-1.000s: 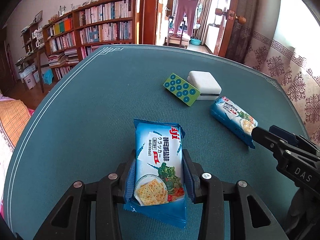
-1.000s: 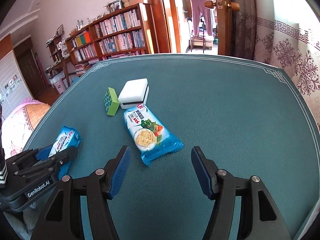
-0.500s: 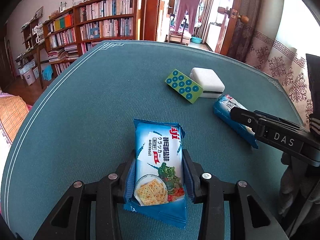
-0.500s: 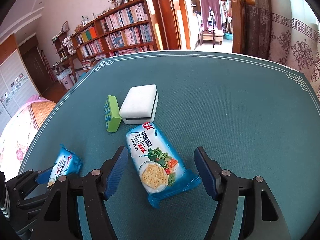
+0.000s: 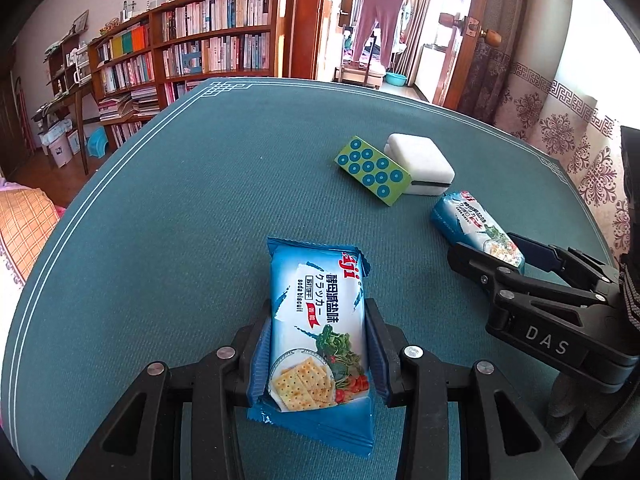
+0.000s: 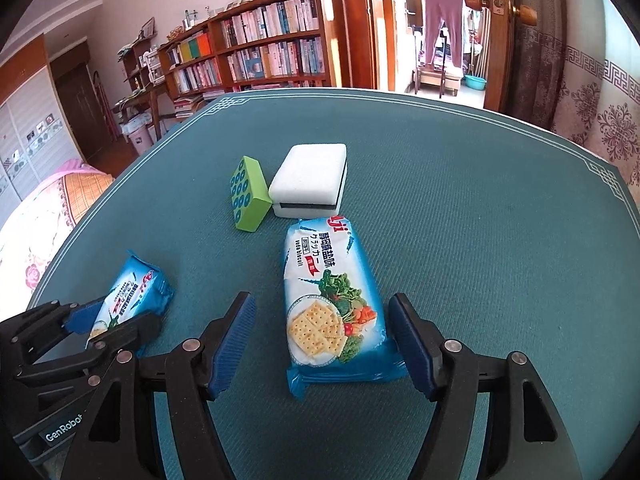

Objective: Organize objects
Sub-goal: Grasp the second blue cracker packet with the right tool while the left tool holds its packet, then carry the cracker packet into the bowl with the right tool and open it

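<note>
Scene: a teal cloth-covered surface point(image 6: 480, 208) carrying two blue cracker packets, a green dotted block point(image 6: 247, 194) and a white sponge point(image 6: 310, 182).
Left claw point(image 5: 318, 344): narrow, its blue pads pressing both long sides of one cracker packet point(image 5: 318, 320), which lies flat on the cloth.
Right claw point(image 6: 322, 346): jaws have just been opening and stand wide, straddling the second cracker packet point(image 6: 330, 300); a clear gap shows on the left pad point(image 6: 234, 344), while the right pad sits just beside the wrapper edge. No grip.
Key relation: the second packet lies directly ahead, between the right fingers, its long axis running along the claw's pointing line, far end nearly touching the sponge.
Nearer hand: the right; the left is busy and well apart.
Pose: both claws tilt steeply down toward the cloth.
Likely next move: closing across the packet's short width.
</note>
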A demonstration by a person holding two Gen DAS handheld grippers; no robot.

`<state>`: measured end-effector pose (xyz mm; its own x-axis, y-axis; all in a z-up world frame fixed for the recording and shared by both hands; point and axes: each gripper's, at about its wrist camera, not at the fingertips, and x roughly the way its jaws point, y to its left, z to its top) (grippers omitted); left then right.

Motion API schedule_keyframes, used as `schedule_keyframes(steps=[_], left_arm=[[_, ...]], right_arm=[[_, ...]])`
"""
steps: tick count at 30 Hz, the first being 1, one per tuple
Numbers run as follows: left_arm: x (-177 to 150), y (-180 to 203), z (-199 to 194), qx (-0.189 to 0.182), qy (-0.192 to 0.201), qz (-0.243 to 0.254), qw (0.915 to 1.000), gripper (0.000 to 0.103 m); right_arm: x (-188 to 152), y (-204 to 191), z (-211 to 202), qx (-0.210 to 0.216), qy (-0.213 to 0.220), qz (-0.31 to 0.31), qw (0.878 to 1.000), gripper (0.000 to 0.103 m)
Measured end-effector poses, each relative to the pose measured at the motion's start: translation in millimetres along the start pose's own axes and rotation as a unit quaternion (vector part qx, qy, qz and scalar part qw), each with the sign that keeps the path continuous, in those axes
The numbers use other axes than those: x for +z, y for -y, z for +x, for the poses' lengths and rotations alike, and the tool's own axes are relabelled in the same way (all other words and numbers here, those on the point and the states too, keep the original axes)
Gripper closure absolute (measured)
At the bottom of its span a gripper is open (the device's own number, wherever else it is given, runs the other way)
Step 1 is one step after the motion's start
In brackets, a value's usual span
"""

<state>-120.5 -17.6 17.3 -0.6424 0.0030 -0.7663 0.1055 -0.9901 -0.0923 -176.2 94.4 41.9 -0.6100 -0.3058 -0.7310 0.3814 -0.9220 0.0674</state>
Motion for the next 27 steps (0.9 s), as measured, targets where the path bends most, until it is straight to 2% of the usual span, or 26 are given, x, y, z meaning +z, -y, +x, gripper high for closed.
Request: schedule_keyframes(steps=[5, 8, 10, 11, 18, 27], left_arm=[[-0.1, 0.1, 0.6, 0.0, 0.0, 0.0, 1.0, 0.06], [0.2, 0.7, 0.8, -0.002, -0.001, 0.0, 1.0, 0.06], [0.5, 2.0, 0.7, -0.004, -0.001, 0.001, 1.0, 0.06], [0.5, 2.5, 0.6, -0.005, -0.001, 0.002, 1.0, 0.06], [0.8, 8.3, -3.2, -0.022, 0.004, 0.01, 0.9997, 0.06], [1.1, 15.5, -7.9, -0.056, 0.006, 0.024, 0.9981, 0.06]], right_arm=[[10.0, 3.8, 9.2, -0.025, -0.001, 0.019, 1.0, 0.034], [12.6, 2.7, 9.9, -0.04, -0.001, 0.02, 0.999, 0.044], [12.8, 1.7, 9.5, -0.059, -0.002, 0.016, 0.998, 0.057], [12.2, 1.5, 8.6, -0.064, -0.002, 0.015, 0.998, 0.058], [-4.1, 4.3, -6.2, -0.056, 0.002, 0.029, 0.998, 0.06], [-41.3, 8.7, -39.8, -0.045, 0.002, 0.062, 0.997, 0.06]])
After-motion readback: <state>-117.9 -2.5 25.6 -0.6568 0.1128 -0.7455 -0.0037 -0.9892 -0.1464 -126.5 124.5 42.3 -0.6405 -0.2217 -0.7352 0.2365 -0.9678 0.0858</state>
